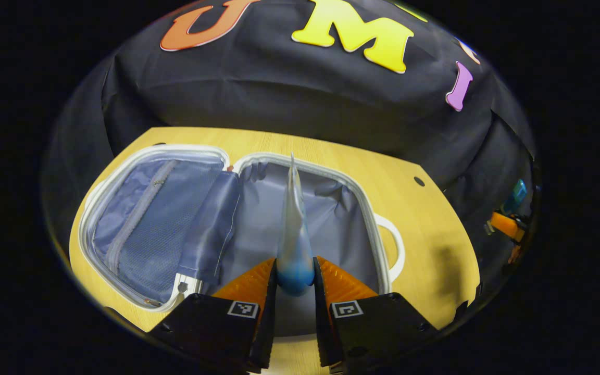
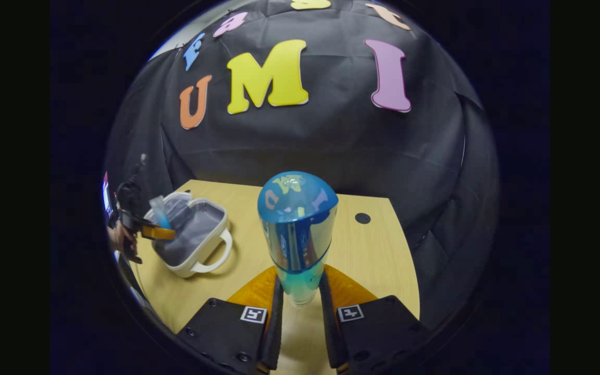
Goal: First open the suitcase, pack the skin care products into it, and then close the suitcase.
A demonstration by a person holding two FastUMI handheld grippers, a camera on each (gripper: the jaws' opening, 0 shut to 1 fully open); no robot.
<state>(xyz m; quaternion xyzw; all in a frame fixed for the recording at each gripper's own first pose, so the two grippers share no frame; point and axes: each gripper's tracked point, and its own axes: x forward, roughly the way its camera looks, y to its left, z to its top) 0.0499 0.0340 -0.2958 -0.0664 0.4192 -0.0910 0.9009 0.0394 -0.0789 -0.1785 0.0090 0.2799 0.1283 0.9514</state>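
Your left gripper (image 1: 295, 276) is closed on a tube (image 1: 294, 234), both fingers pressing its blue end, with the flat crimped end pointing away from you. It hangs over the open suitcase (image 1: 367, 219), above the right half with the plain grey lining. The left half carries a mesh pocket (image 1: 159, 224) with a zip running along it. The case lies flat on the wooden table (image 1: 435, 234), white rim all round, and its handle (image 1: 396, 245) sticks out on the right side. A small dark hole in the tabletop sits beyond the handle, near the far right.

Your right gripper (image 2: 300, 291) is closed on a bottle (image 2: 297, 229), both fingers squeezing its lower, see-through part. The bottle stands upright between them, its shiny blue domed top toward the far wall. Whether its base touches the table you cannot tell from the right gripper view. It is well apart from the suitcase (image 2: 190, 234), which lies to the left in this view with its handle (image 2: 214, 260) turned toward you.

In the right gripper view you can also see your other hand (image 2: 120, 237) at the far left, holding the left gripper (image 2: 157, 229) with the tube (image 2: 159, 211) just over the near edge of the open case.
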